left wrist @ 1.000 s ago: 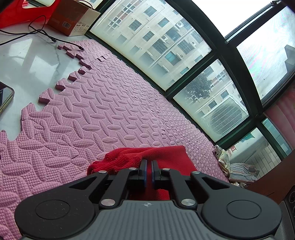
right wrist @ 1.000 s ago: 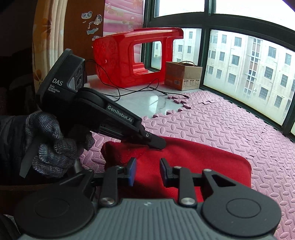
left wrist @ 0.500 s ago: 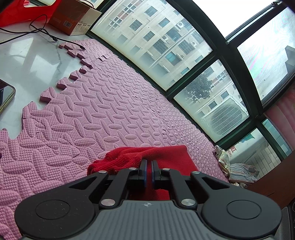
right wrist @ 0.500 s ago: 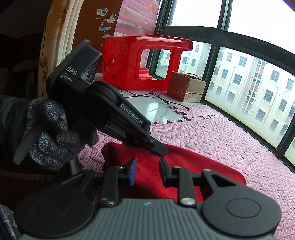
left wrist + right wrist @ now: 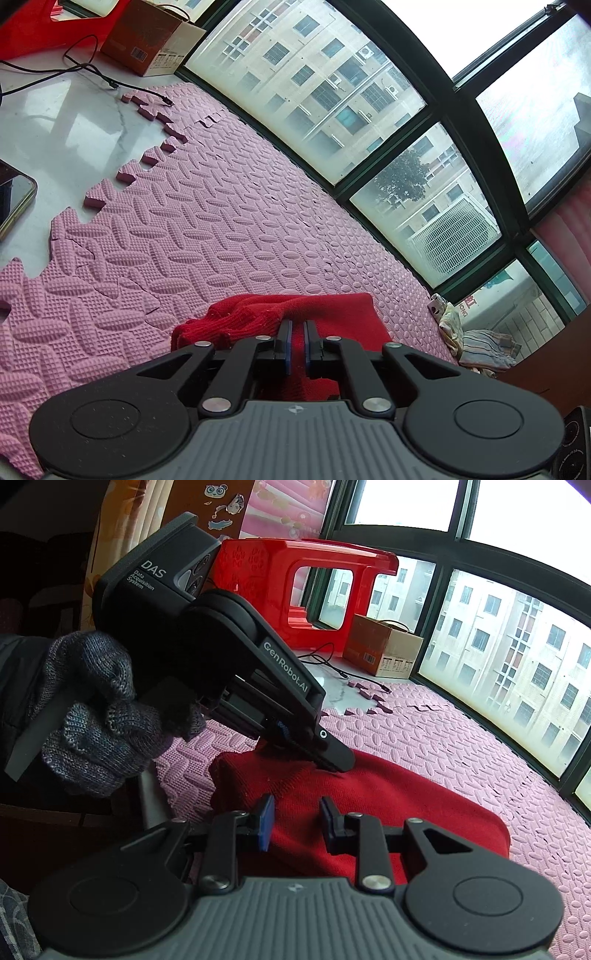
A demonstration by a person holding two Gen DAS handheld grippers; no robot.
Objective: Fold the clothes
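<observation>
Left wrist view: left gripper (image 5: 295, 334) sat low centre, fingers nearly together with a thin gap; whether cloth was pinched between them couldn't be told here. Red garment (image 5: 332, 314) lay bunched just ahead on the pink foam mat (image 5: 221, 221), phone (image 5: 14, 199) at left edge. Right wrist view: the left gripper's tip (image 5: 332, 760) pressed on the garment's (image 5: 388, 805) upper layer, apparently nipping a pucker. Right gripper (image 5: 295, 821) hovered over the near edge, fingers wide apart, holding nothing. Garment looked like a compact folded slab, centre frame. Judgement: pin with left, grab only the top layer at the edge, keep edges aligned, avoid dragging the stack.
</observation>
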